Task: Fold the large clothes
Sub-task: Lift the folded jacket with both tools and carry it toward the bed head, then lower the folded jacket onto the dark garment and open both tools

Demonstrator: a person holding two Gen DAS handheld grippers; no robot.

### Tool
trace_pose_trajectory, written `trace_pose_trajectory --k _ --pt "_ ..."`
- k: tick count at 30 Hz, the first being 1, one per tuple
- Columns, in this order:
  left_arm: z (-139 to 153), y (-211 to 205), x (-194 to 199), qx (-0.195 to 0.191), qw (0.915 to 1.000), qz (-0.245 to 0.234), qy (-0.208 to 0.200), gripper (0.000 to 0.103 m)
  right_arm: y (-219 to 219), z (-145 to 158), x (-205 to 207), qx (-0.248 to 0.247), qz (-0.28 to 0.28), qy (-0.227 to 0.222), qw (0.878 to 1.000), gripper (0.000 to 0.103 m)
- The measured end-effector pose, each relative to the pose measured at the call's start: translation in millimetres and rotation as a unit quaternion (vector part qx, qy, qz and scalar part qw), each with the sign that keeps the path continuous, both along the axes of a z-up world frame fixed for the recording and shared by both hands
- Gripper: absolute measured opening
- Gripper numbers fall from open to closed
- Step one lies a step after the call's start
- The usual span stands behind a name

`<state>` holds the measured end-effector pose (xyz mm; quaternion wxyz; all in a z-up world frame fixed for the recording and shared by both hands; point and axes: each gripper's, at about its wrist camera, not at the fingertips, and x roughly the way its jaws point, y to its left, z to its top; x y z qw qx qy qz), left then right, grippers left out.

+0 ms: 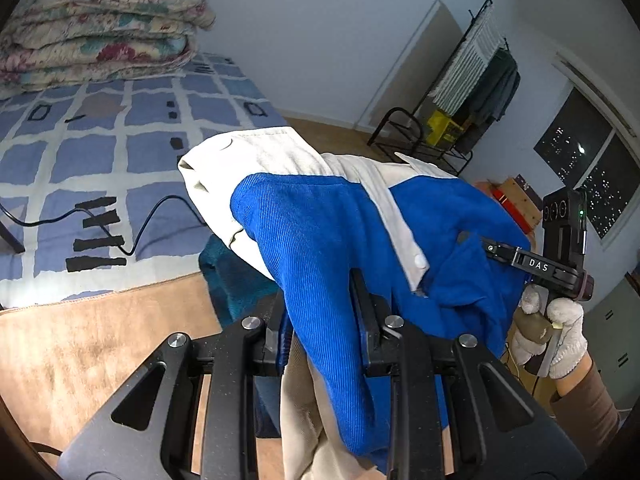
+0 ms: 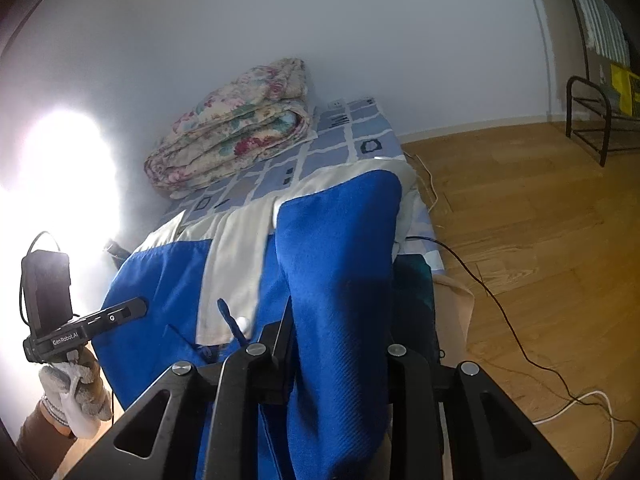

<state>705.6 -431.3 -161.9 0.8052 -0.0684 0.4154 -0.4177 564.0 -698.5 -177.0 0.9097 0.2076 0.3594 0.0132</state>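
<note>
A blue and cream jacket (image 1: 320, 232) hangs in the air between my two grippers, above the bed edge. My left gripper (image 1: 320, 304) is shut on a bunched fold of its blue cloth, which drapes over the fingers. My right gripper (image 2: 340, 340) is shut on another blue part of the jacket (image 2: 340, 240). Each gripper shows in the other's view: the right one at the right edge (image 1: 532, 264), the left one at the left edge (image 2: 100, 320), both reaching into the cloth. The cream button placket (image 2: 236, 260) runs down the jacket's middle.
The bed has a blue checked sheet (image 1: 100, 152) and a tan blanket (image 1: 80, 352) at its near end. A folded floral quilt (image 1: 100, 32) lies at the head. A black cable (image 1: 120, 232) crosses the sheet. A clothes rack (image 1: 472, 80) stands on the wooden floor (image 2: 540, 220).
</note>
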Motion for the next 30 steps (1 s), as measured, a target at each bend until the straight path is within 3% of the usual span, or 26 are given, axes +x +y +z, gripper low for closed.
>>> trace_pose_trajectory --k 9,15,19,25,30 --pt "-6.3 -2.4 -3.6 0.010 0.9999 -0.004 -0.009 0.024 -16.9 -28.6 2.0 0.034 -0.028 0.019 0.999 0.032" --pt "-5.7 -3.1 -6.1 0.016 0.9999 0.002 -0.007 0.027 -17.0 -31.1 4.3 0.018 -0.046 0.034 0.998 0.049" --pt "-6.5 -1.4 -7.3 0.020 0.9998 0.008 -0.002 0.038 -15.0 -27.4 2.2 -0.013 -0.064 0.047 0.997 0.065" --pt "-3.9 4.2 -19.6 0.034 0.9993 0.013 -0.012 0.059 -10.5 -21.3 -6.8 -0.029 -0.070 0.054 0.996 0.068" --pt "9.1 19.3 -36.7 0.033 0.9990 0.019 -0.023 0.061 -4.7 -10.3 -21.0 -0.041 -0.089 0.048 0.994 0.074"
